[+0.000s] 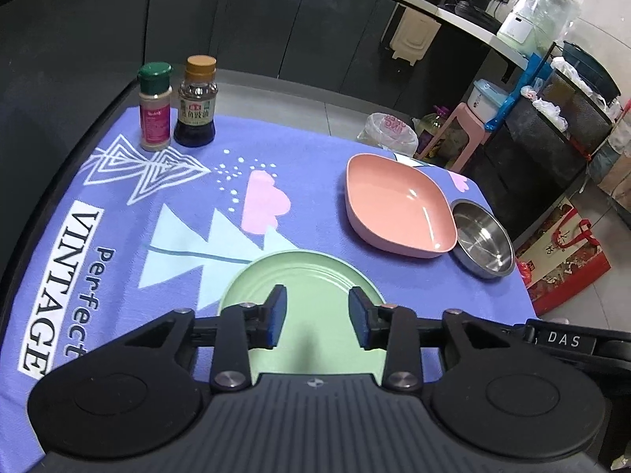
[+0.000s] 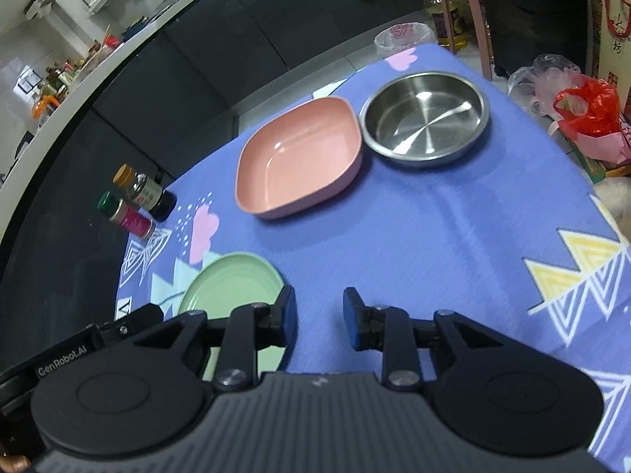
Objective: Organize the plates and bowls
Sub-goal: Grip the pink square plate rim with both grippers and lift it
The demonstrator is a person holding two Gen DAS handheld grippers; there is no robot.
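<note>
A round green plate (image 1: 303, 276) lies flat on the purple patterned tablecloth (image 1: 197, 236), right under my left gripper (image 1: 317, 303), whose jaws stand apart with nothing between them. Further back right sit a pink squarish bowl (image 1: 398, 207) and, touching its right side, a small steel bowl (image 1: 483, 242). In the right wrist view the pink bowl (image 2: 299, 157) and steel bowl (image 2: 426, 120) sit side by side ahead. My right gripper (image 2: 319, 311) hovers over bare cloth, open and holding nothing, with the green plate (image 2: 232, 280) to its left.
Two condiment bottles, a green-capped shaker (image 1: 155, 106) and a brown-capped sauce bottle (image 1: 197, 102), stand at the cloth's far left corner. Past the table's right edge are a pink stool (image 1: 465, 130), bags (image 1: 560, 260) and a rack. Dark cabinets run behind.
</note>
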